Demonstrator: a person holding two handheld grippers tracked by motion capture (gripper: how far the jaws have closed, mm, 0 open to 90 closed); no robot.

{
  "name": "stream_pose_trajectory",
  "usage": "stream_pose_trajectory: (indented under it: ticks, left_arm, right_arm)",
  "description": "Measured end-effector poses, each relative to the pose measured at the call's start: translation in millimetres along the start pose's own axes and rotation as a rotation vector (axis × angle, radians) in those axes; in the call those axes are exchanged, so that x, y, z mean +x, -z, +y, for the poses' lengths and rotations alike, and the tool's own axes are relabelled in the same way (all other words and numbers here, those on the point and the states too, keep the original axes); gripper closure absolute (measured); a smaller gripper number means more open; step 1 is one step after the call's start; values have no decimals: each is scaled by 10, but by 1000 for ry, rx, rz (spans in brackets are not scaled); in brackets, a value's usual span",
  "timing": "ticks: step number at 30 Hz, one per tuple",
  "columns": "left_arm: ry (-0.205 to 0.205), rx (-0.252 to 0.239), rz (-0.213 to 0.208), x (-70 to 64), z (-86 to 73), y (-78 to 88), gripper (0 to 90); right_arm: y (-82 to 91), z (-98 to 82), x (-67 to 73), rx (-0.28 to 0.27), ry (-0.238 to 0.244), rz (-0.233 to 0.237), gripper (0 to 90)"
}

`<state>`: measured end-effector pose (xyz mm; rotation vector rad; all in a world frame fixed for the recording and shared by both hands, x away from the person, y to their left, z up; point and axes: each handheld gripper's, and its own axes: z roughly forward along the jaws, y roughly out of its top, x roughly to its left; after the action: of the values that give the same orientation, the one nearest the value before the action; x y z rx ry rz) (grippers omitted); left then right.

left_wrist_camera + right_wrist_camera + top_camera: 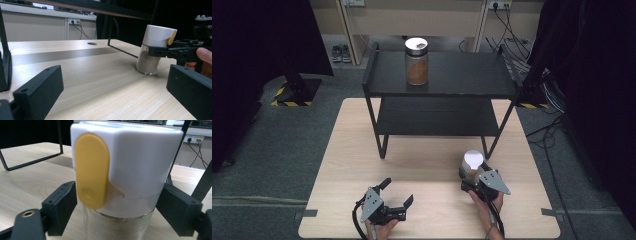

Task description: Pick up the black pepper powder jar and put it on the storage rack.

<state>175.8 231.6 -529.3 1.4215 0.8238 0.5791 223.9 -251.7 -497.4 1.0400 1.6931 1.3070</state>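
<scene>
A glass spice jar [472, 161] with a white lid and a yellow tab stands on the light wooden table [357, 150], in front of the black shelf's right leg. It holds pale powder. My right gripper [473, 172] reaches it from the near side, and its two black jaws press on the jar [140, 162] just under the lid, one on each side. In the left gripper view the jar [153, 50] rests on the tabletop with those jaws around its neck. My left gripper [398, 191] lies low near the table's front edge, open, with nothing between its jaws.
A black two-tier shelf [447, 75] stands at the back of the table. On its top level sits a taller jar of brown powder [417, 62] with a metal lid. Cables and a pair of shoes [341, 53] lie on the floor beyond.
</scene>
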Motion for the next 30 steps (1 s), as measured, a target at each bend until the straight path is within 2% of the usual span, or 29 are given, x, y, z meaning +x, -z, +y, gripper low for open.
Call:
stream_pose_trajectory:
  ticks: [8,23,25,30]
  left_arm:
    - [0,1,0,0,1,0,3]
    - [1,1,1,1,2,0,3]
    - [1,0,0,1,1,1,3]
    - [1,0,1,1,0,2,3]
  right_arm:
    - [-31,35,15,17,8,-7,294]
    - [1,104,-13,39,-23,11,308]
    - [7,119,-3,41,-12,14,308]
    - [50,151,1,19,-11,33,308]
